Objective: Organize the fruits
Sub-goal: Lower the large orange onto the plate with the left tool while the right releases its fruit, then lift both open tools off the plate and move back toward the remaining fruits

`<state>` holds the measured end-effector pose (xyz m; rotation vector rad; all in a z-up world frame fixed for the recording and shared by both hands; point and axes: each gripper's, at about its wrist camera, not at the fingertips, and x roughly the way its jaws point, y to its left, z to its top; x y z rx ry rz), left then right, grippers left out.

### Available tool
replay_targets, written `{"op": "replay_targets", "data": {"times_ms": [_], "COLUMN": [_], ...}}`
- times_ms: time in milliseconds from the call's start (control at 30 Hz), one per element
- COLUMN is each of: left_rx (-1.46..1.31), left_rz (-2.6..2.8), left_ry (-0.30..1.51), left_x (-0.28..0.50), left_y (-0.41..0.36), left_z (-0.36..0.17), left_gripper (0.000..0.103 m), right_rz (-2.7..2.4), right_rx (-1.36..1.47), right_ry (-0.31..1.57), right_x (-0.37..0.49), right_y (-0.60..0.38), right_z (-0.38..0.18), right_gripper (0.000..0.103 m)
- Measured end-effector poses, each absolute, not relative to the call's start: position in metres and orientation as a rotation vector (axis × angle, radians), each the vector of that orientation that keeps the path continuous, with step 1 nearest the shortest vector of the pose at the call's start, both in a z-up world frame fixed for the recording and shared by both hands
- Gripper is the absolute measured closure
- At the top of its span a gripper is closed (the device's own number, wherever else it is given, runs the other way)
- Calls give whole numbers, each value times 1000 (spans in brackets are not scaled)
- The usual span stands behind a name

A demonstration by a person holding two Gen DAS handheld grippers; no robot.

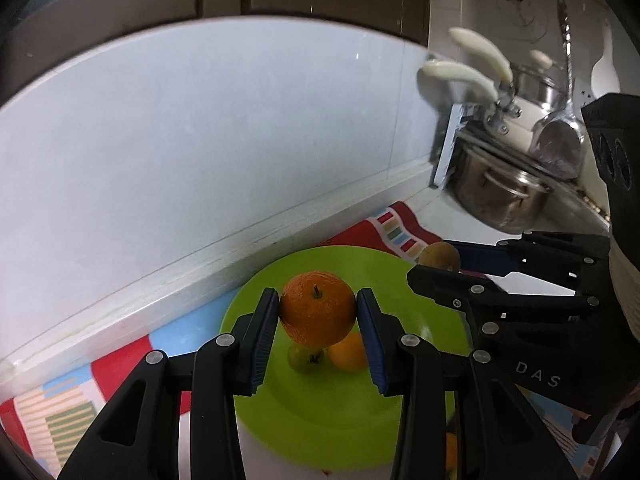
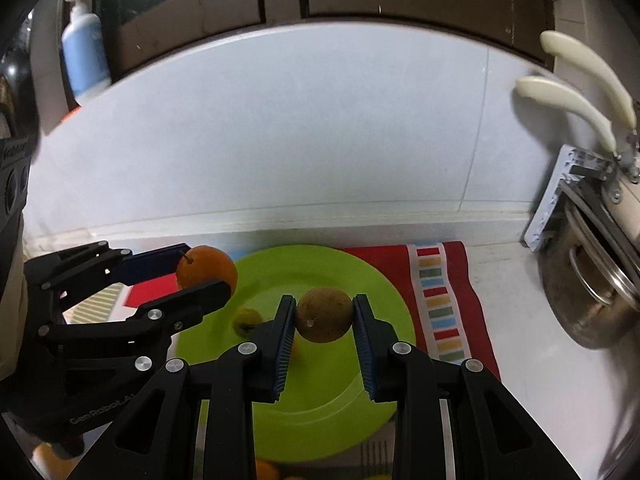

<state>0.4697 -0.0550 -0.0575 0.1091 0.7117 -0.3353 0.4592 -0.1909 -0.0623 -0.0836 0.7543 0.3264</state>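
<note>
Gripping an orange (image 1: pixel 318 309) between its blue-padded fingers (image 1: pixel 262 340), the left gripper (image 1: pixel 318 336) holds the fruit in the air above a green plate (image 1: pixel 320 420); the pads press on both sides of the orange, stem upward. Under it, on the plate, lie a small green fruit (image 1: pixel 304 358) and a smaller orange fruit (image 1: pixel 350 354), touching each other.

The right gripper (image 2: pixel 324 350) is clamped the same way on a round brown fruit (image 2: pixel 324 314), also raised above the plate. In the right wrist view the left gripper comes in from the left side with its orange over the plate's near-left rim; in the left wrist view the right gripper reaches in from the right with the brown fruit at the plate's far-right edge. The two held fruits are near each other but apart.

The plate sits on a striped cloth (image 2: pixel 440 304) in red with coloured bars, spread on the pale table (image 2: pixel 540 360). Farther right stand steel pots (image 2: pixel 588 300) under a rack with cream handles (image 2: pixel 568 100). Behind the plate rises a pale tiled wall (image 2: pixel 280 128), and on a ledge at far left stands a blue pump bottle (image 2: pixel 84 52).
</note>
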Motion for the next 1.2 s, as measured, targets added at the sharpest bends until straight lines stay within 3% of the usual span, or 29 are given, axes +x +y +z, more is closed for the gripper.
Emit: {"op": "replay_targets", "data": {"times_ms": [500,600,833,1200], "left_rx": [146,142,160,150], "left_rz": [-344,-341,-314,-258], "left_ry": [780,793,773,689], "left_x": [510,509,488,425], "left_y": [-63,-61,-57,-45], "left_z": [-95,-95,-79,-32], "left_gripper": [63,62,54,38], "right_rz": [296,277,247,218], "right_rx": [-78,-83,-83,-60], "right_ry": [847,849,823,732], "right_x": [504,503,485,424], "right_y": [-193,-192,-196,-203], "right_z": [-95,-95,-81,-44], "right_gripper": [73,68,66,52]}}
